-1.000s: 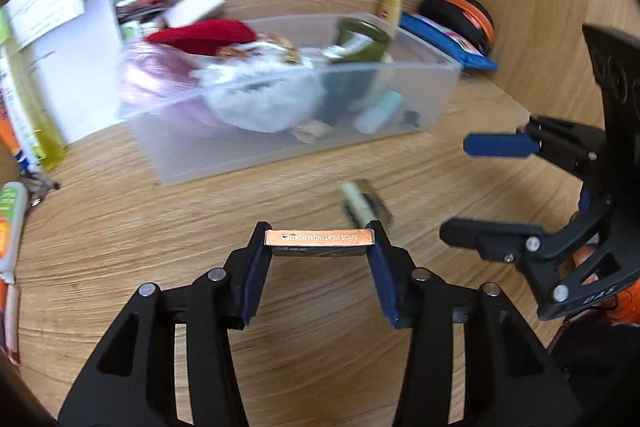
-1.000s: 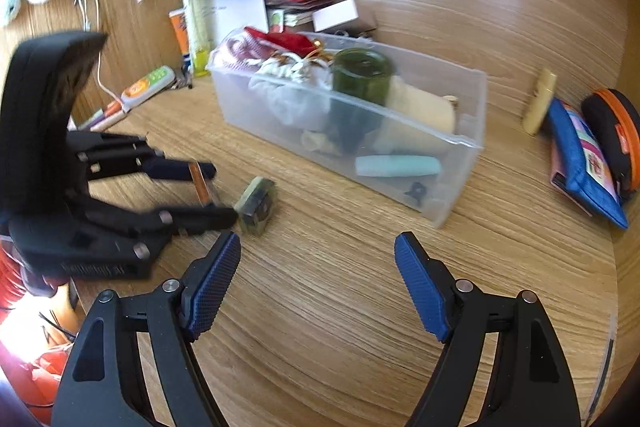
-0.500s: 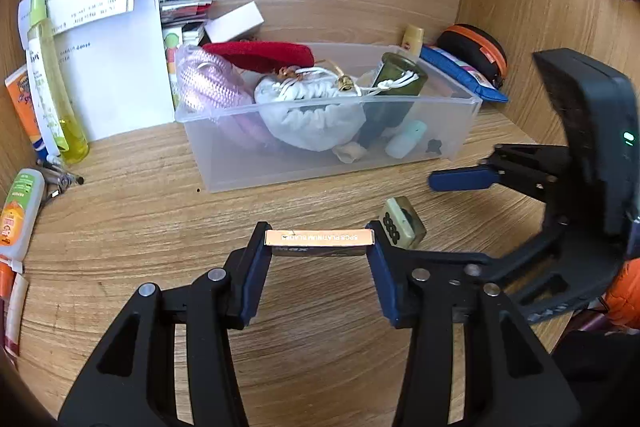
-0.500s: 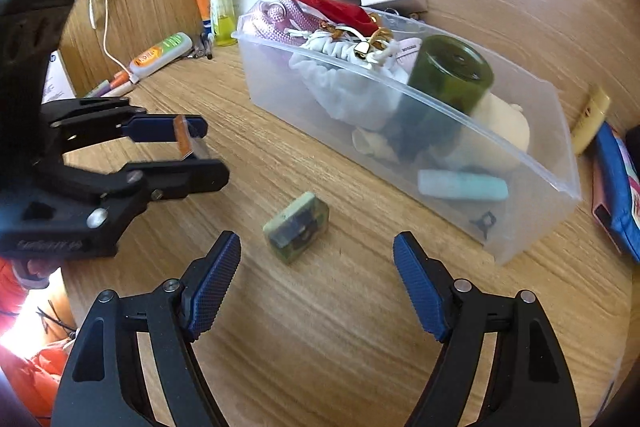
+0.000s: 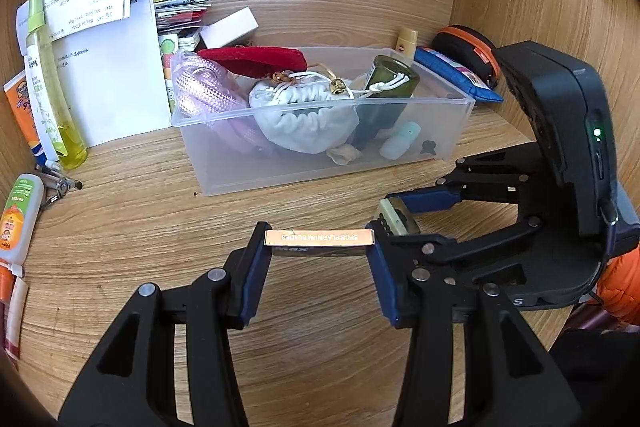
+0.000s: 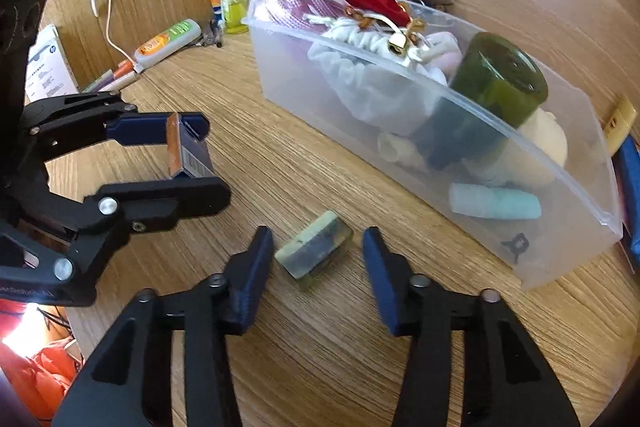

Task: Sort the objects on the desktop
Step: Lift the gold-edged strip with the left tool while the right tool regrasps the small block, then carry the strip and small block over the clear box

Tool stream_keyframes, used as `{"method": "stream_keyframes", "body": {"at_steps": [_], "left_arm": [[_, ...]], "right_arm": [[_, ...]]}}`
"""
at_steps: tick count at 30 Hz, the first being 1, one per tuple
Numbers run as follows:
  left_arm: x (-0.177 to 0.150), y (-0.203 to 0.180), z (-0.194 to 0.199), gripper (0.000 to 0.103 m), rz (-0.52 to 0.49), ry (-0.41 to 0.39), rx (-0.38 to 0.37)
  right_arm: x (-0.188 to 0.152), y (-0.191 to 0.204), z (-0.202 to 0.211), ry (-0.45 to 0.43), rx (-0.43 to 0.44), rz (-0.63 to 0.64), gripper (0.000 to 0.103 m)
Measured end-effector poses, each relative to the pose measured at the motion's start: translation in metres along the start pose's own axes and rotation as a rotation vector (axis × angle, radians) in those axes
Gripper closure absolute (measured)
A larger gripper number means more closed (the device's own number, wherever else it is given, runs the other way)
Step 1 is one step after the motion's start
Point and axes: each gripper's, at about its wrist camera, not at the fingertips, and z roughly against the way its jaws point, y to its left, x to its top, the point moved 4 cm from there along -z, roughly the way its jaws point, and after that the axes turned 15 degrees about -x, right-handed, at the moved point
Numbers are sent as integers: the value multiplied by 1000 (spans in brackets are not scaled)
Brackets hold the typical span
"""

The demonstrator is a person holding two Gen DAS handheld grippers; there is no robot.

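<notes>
My left gripper (image 5: pixel 320 247) is shut on a small flat blade pack (image 5: pixel 320 238) with a copper-coloured edge and holds it just above the wooden desk. The right wrist view shows that left gripper (image 6: pixel 188 151) and the pack (image 6: pixel 191 155) at the left. A small green block (image 6: pixel 316 254) lies on the desk in front of the clear plastic bin (image 6: pixel 560 227). My right gripper (image 6: pixel 317 241) straddles the block and its jaws are closing; a gap shows on each side of the block. The left wrist view shows the block (image 5: pixel 394 219) between the right gripper's fingers (image 5: pixel 432 195).
The bin (image 5: pixel 320 175) holds a white pouch, a pink pouch, a red case and a green jar. A yellow bottle (image 5: pixel 48 87), tubes and pens lie at the left. A blue pouch (image 5: pixel 456 73) and an orange-trimmed case (image 5: pixel 466 47) sit at the back right.
My right gripper came forward and down over the green block and its jaws narrowed around it. The left gripper kept its grip on the blade pack and barely moved.
</notes>
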Motion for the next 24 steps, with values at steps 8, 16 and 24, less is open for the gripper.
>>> {"method": "stream_keyframes", "body": {"at_steps": [8,16,24], "left_arm": [[0,1,-1,56,4,3,17],[10,-1,2,56,3,9,45],[44,-14,20,56,-53,-65,50]], "right_arm": [[4,0,13,-43,-13,-3,71],[8,-22,42,-90,-30,-68,71],[15,-54,69,-139,-73,-133,71]]}}
